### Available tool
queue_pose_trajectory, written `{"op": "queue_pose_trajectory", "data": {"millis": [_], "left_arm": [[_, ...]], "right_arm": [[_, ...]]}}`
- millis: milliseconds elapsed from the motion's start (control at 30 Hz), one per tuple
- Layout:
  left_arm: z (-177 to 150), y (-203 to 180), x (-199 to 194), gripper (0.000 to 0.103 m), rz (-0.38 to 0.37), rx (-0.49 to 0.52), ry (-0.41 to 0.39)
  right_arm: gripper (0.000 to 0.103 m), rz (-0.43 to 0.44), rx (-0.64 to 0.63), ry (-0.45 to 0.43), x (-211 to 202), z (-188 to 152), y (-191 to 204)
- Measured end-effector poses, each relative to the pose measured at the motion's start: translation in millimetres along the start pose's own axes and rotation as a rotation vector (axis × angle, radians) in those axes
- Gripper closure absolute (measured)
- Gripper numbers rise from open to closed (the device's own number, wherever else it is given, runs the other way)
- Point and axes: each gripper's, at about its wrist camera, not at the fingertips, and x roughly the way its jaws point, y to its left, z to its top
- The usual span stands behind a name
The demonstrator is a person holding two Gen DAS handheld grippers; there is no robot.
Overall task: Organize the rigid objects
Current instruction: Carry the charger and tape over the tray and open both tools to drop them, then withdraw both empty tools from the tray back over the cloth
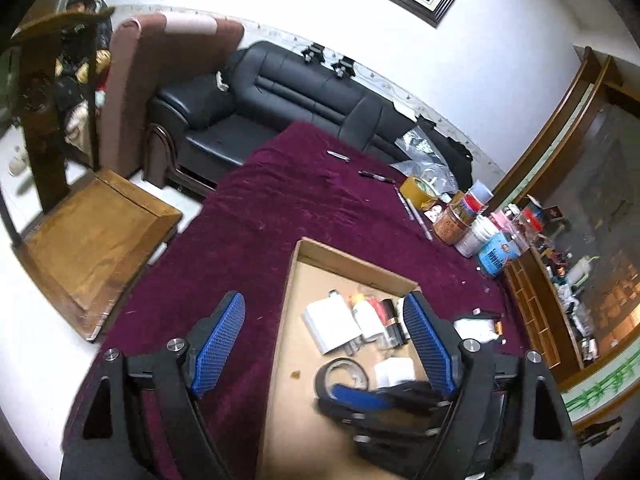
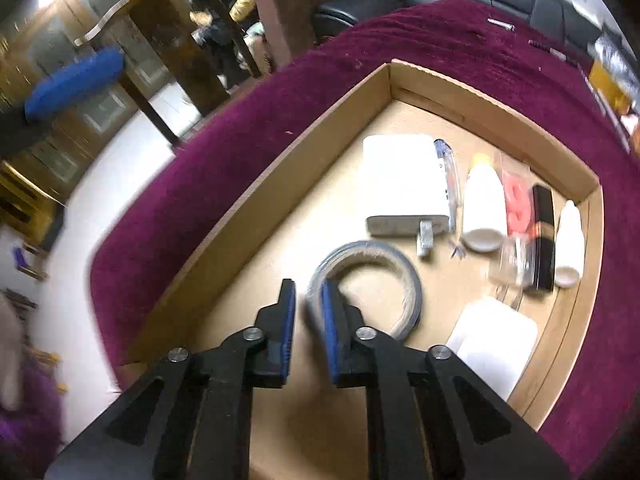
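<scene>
A shallow cardboard box lies on a maroon cloth. In it are a grey tape roll, a white box, two white bottles, a black stick and a white block. My right gripper points down into the box, slightly open. One finger is inside the roll's ring and one outside, with a gap beside the roll's wall. My left gripper hangs wide open and empty above the box. Below it are the tape roll and white box.
On the cloth beyond the box are a brown tape roll, jars and tubs, a pen and a small white item. A black sofa stands behind the table and a wooden chair to its left.
</scene>
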Motion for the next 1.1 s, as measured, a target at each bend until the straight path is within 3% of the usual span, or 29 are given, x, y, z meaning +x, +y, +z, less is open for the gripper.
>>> {"op": "queue_pose_trajectory", "data": {"millis": [133, 267, 400, 533, 667, 767, 1100], "left_arm": [[-18, -14, -10, 0.026, 0.015, 0.041, 0.0], [-38, -39, -9, 0.026, -0.028, 0.066, 0.04], [-62, -83, -7, 0.026, -0.077, 0.105, 0.078], [-86, -131, -10, 0.026, -0.137, 0.147, 0.108], [-111, -176, -17, 0.026, -0.178, 0.204, 0.138], [-132, -202, -21, 0.026, -0.202, 0.238, 0.155], [-201, -259, 15, 0.026, -0.227, 0.344, 0.316]], "right_arm": [[0.064, 0.002, 0.012, -0.053, -37, -24, -3], [0.063, -0.019, 0.081, -0.159, -84, -64, -18], [0.063, -0.103, 0.142, -0.261, -131, -109, -39], [0.062, -0.128, 0.239, -0.352, -170, -139, -64], [0.046, -0.146, 0.349, -0.468, -213, -182, -89], [0.043, -0.181, 0.41, -0.533, -239, -214, -102], [0.04, -0.227, 0.575, -0.546, -250, -272, -150]]}}
